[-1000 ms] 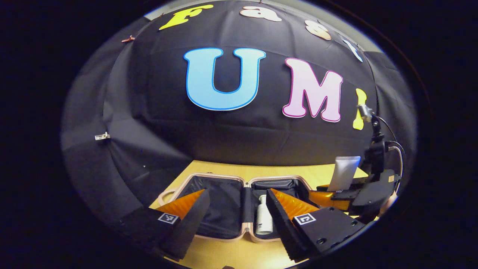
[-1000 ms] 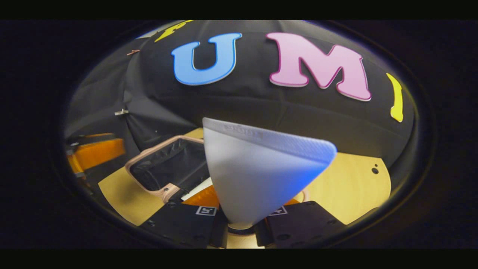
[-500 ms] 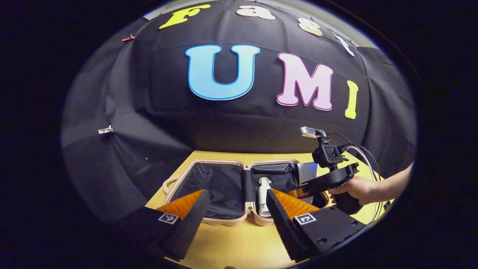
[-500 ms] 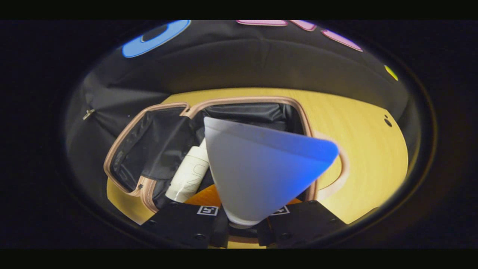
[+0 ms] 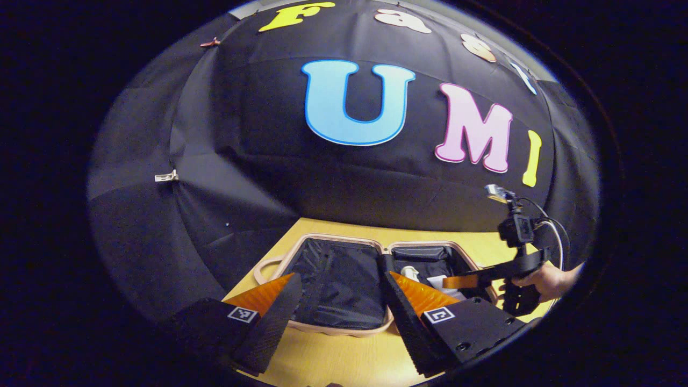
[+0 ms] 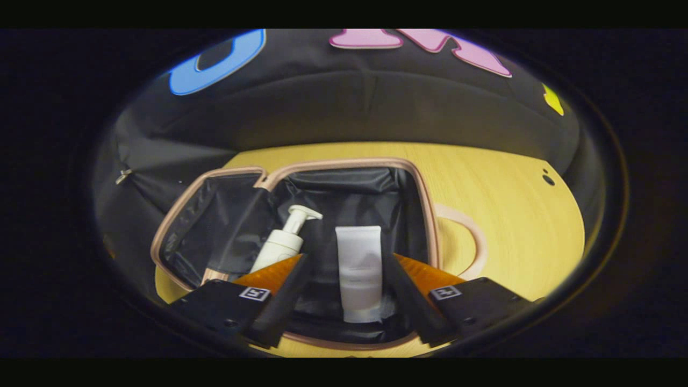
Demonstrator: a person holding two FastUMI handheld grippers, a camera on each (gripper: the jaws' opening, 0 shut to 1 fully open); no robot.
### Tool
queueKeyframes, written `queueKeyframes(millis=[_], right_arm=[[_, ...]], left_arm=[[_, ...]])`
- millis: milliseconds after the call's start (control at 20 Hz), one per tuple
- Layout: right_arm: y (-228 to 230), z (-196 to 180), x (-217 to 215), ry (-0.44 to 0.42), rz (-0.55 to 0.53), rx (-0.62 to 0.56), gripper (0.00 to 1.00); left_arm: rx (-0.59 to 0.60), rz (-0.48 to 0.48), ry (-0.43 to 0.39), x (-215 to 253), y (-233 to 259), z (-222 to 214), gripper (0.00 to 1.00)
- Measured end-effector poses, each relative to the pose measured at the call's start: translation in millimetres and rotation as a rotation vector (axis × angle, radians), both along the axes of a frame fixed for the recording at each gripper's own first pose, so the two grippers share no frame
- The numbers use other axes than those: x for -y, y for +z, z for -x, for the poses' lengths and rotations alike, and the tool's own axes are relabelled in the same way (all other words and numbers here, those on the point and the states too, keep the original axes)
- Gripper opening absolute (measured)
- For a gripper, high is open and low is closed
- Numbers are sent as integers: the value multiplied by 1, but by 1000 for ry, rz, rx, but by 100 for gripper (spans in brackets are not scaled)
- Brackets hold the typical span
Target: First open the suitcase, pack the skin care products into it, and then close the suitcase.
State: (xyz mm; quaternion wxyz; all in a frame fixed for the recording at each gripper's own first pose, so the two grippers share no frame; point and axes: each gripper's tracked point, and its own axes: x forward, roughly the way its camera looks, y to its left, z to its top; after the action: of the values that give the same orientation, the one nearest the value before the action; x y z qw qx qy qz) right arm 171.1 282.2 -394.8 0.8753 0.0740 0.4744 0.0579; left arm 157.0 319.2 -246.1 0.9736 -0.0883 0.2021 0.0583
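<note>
Your right gripper [image 6: 344, 293] has its fingers spread wide, nothing between the pads, at the bottom of the right gripper view. Between them, a little above, a white tube [image 6: 359, 271] lies flat in the right half of the open suitcase [image 6: 424, 215], with a white pump bottle [image 6: 282, 244] just left of it. Your left gripper [image 5: 339, 314] also has its fingers apart and empty, low in the left gripper view, over the wooden table [image 5: 333, 360] in front of the suitcase. At right, your hand [image 5: 543, 279] holds the right gripper above the case.
</note>
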Motion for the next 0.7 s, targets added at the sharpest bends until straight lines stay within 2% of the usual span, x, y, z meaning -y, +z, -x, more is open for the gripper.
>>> queueKeyframes(millis=[50,100,150,250,300,350,550,700], right_arm=[[14,-1,3,18,6,51,100],[34,-1,3,18,-21,114,91],[54,1,0,12,-66,180,98],[92,10,18,-23,-64,273,98],[105,13,29,-35,-54,310,88],[116,19,37,-40,-44,335,98],[129,47,50,-34,-58,300,98],[132,59,62,-23,-27,297,98]], left_arm=[[-15,16,17,-17,-7,-11,96],[-43,32,23,-31,-17,-20,96],[-54,43,31,-49,-24,-31,96],[-94,50,48,-84,-43,-56,96],[-118,54,48,-99,-55,-67,95],[-159,57,52,-113,-70,-78,95],[-299,-19,62,-161,-124,-102,95],[-371,-43,25,-173,-155,-115,95]])
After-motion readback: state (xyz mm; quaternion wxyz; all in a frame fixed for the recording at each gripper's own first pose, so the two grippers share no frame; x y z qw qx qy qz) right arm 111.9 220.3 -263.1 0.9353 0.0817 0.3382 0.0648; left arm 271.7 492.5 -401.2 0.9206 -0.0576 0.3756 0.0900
